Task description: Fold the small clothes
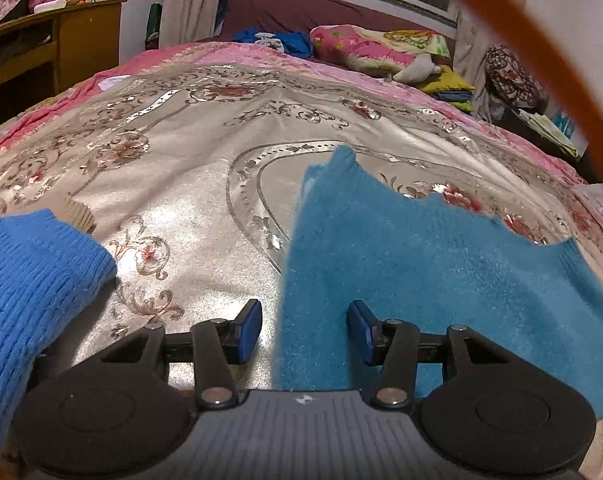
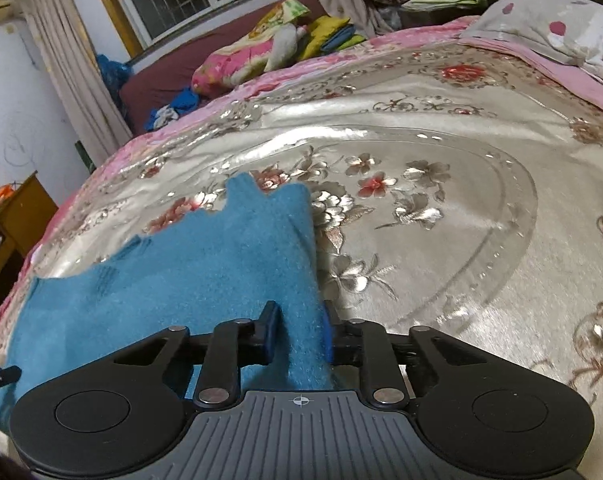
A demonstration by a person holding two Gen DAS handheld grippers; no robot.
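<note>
left tool (image 1: 304, 330) sits low in its frame with its blue pads set apart, and the left edge of the teal fuzzy garment (image 1: 421, 264) runs up between them; neither pad presses on the cloth, so it has hold of nothing. the garment spreads from the lower middle to the right of that view, lying flat on the silver floral bedspread (image 1: 181, 184), its far edge jagged. a blue ribbed knit (image 1: 33, 280) lies bunched at the lower left of the frame, well apart from the teal piece.

over to the right wrist view: right tool (image 2: 301, 330) has its pads drawn in narrow on the right edge of the garment (image 2: 181, 280), and the cloth bunches up between them, looks like a firm pinch, though the right pad is partly hidden by the fabric. the garment fills the lower left of this frame.
</note>
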